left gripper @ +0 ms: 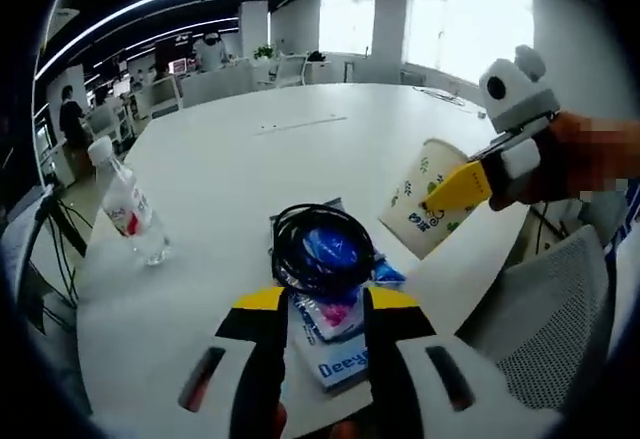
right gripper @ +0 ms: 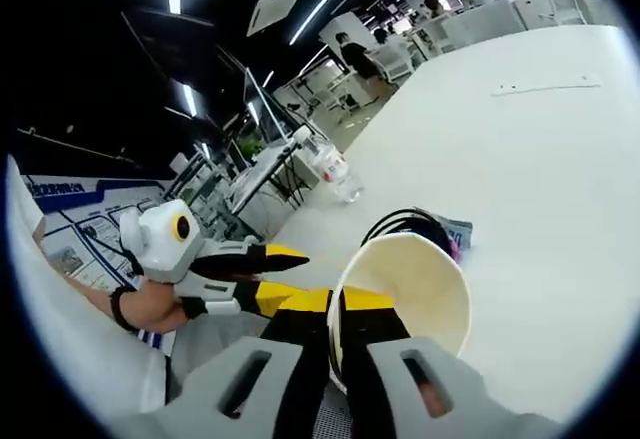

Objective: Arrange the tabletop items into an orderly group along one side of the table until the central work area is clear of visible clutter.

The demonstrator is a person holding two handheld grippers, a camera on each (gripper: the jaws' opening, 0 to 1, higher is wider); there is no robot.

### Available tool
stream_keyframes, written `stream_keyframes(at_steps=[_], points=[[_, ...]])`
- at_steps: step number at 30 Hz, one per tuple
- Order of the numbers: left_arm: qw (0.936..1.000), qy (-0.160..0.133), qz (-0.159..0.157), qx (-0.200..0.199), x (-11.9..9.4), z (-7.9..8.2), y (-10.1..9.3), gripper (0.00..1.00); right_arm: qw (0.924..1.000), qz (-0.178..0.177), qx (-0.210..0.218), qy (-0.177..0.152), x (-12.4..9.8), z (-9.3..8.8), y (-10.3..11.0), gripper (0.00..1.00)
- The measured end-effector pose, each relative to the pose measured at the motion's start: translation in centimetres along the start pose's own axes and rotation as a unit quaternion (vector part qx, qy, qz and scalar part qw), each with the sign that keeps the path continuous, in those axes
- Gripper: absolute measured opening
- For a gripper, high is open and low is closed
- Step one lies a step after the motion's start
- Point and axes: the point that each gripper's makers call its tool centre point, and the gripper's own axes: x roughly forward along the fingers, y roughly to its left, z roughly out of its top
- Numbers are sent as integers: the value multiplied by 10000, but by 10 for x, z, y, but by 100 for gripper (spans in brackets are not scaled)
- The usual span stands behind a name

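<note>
Nearest the lens in the left gripper view, the left gripper point(left gripper: 322, 331) rises from the bottom centre with its black, yellow-tipped jaws standing apart, released, either side of a packet point(left gripper: 335, 334) of blue and pink print that lies flat on the white table point(left gripper: 230, 169). Whether the jaws touch the packet cannot be told. Just above the jaw tips, a coil of black cable point(left gripper: 322, 247) rests on top of the packet, lower centre of the frame.

At centre right of that view, the paper cup point(left gripper: 428, 199), white with green leaf print, tilts with its mouth toward the upper left, held off the table edge by the right gripper point(left gripper: 462, 187), whose yellow jaw shows against the cup's side. In the right gripper view, the right gripper point(right gripper: 336, 334) comes up from the bottom centre, clenched on the rim of the cup point(right gripper: 412, 294), one jaw inside the open mouth and one outside. Beyond the cup, at centre frame, the black cable point(right gripper: 402, 221) peeps over its rim.

A clear plastic water bottle point(left gripper: 130, 207) with a red label stands at centre left of the left gripper view, well apart from the packet; it appears at upper centre of the right gripper view point(right gripper: 335, 171). The left gripper point(right gripper: 262, 274) enters the right gripper view from the left, held by a hand point(right gripper: 150, 304) in a black glove.
</note>
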Motion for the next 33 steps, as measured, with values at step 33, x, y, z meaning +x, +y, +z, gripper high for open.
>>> stream_keyframes(at_steps=[33], points=[[9984, -308, 194, -436, -16, -11, 29, 33, 9621, 91, -2306, 1450, 106, 44, 5, 0]])
